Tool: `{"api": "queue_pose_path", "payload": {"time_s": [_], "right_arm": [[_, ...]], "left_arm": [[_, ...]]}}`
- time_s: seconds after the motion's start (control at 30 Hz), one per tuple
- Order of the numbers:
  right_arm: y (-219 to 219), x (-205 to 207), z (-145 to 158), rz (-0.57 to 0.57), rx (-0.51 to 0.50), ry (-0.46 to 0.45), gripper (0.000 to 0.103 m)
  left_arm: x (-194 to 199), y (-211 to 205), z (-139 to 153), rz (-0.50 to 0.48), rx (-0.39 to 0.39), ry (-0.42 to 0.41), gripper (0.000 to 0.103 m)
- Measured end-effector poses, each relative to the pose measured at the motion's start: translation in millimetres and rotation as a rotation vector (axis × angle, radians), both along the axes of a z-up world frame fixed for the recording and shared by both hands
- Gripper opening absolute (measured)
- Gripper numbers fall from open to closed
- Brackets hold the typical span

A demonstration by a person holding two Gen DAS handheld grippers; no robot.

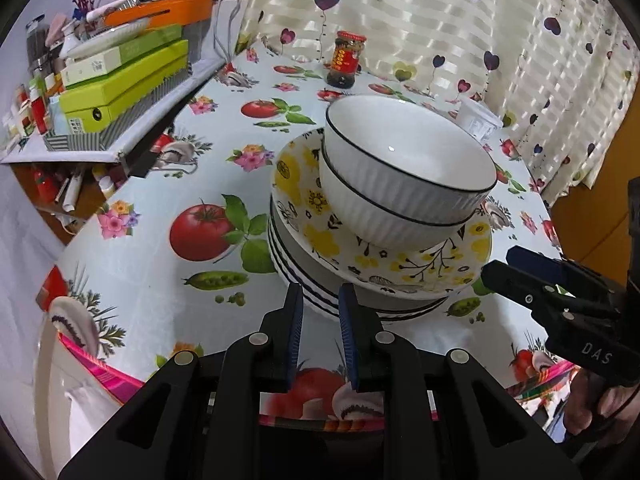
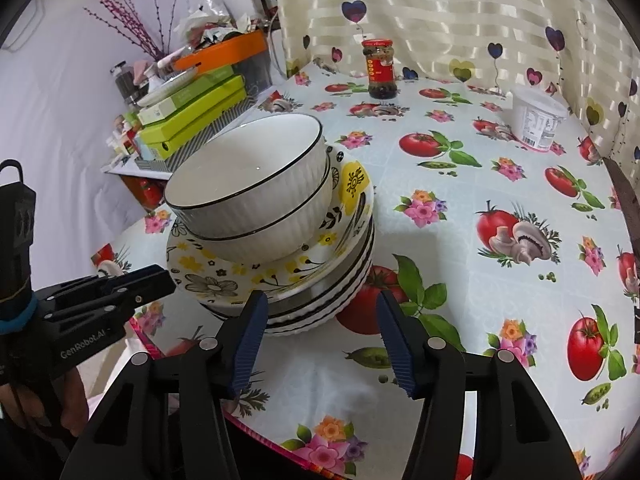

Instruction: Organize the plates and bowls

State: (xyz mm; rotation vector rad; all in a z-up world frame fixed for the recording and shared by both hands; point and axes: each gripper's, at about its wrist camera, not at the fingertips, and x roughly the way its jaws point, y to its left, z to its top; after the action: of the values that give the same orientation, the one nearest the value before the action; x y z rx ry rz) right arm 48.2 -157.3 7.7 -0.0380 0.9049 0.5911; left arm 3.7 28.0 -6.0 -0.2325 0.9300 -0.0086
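Note:
Two nested white ribbed bowls (image 1: 404, 168) with black rims sit on a yellow-flowered plate (image 1: 320, 236), which tops a stack of black-striped plates (image 1: 316, 300). The bowls (image 2: 248, 196), flowered plate (image 2: 212, 276) and striped plates (image 2: 340, 300) also show in the right wrist view. My left gripper (image 1: 320, 300) is open with a narrow gap and empty, just in front of the stack's near edge. My right gripper (image 2: 320, 304) is open wide and empty, in front of the stack's right side; it also shows in the left wrist view (image 1: 504, 268).
A red-lidded sauce jar (image 2: 380, 68) stands at the back of the fruit-print tablecloth (image 2: 460, 240). A white tub (image 2: 538, 120) sits at the back right. A cluttered shelf with green boxes (image 1: 120, 84) is to the left. A heart-print curtain (image 1: 440, 20) hangs behind.

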Motion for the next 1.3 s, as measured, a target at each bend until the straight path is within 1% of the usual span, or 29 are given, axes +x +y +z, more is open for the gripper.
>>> {"api": "queue_pose_path", "payload": {"time_s": [0.07, 0.13, 0.43, 0.63, 0.7, 1.0, 1.17, 1.3], "right_arm": [[1.5, -0.8, 0.0, 0.006, -0.001, -0.007, 0.056], [2.9, 0.1, 0.1, 0.007, 0.003, -0.005, 0.056], [0.7, -0.6, -0.4, 0.001, 0.008, -0.002, 0.056], [-0.7, -2.2, -1.7, 0.009, 0.015, 0.000, 0.056], [-0.4, -2.7, -1.6, 0.009, 0.012, -0.001, 0.056], [-8.3, -5.3, -3.8, -0.002, 0.020, 0.018, 0.056], [-6.3, -11.5, -1.6, 0.011, -0.002, 0.026, 0.056], [-0.9, -18.3, -0.6, 0.036, -0.032, 0.019, 0.056]], "left_arm": [[0.2, 1.9, -0.6, 0.005, -0.009, 0.001, 0.019], [0.1, 3.7, 0.1, 0.013, 0.000, -0.002, 0.019], [-1.3, 12.2, -1.4, 0.032, -0.030, -0.005, 0.019], [-1.9, 7.0, 1.3, 0.020, -0.013, -0.014, 0.019], [-1.6, 6.2, -0.8, 0.012, -0.024, -0.007, 0.019], [-6.2, 10.8, 0.8, 0.034, -0.027, -0.011, 0.019], [-9.6, 1.7, 4.2, 0.035, 0.026, -0.008, 0.019], [-10.7, -4.2, 4.1, 0.022, 0.034, 0.000, 0.019]]}}
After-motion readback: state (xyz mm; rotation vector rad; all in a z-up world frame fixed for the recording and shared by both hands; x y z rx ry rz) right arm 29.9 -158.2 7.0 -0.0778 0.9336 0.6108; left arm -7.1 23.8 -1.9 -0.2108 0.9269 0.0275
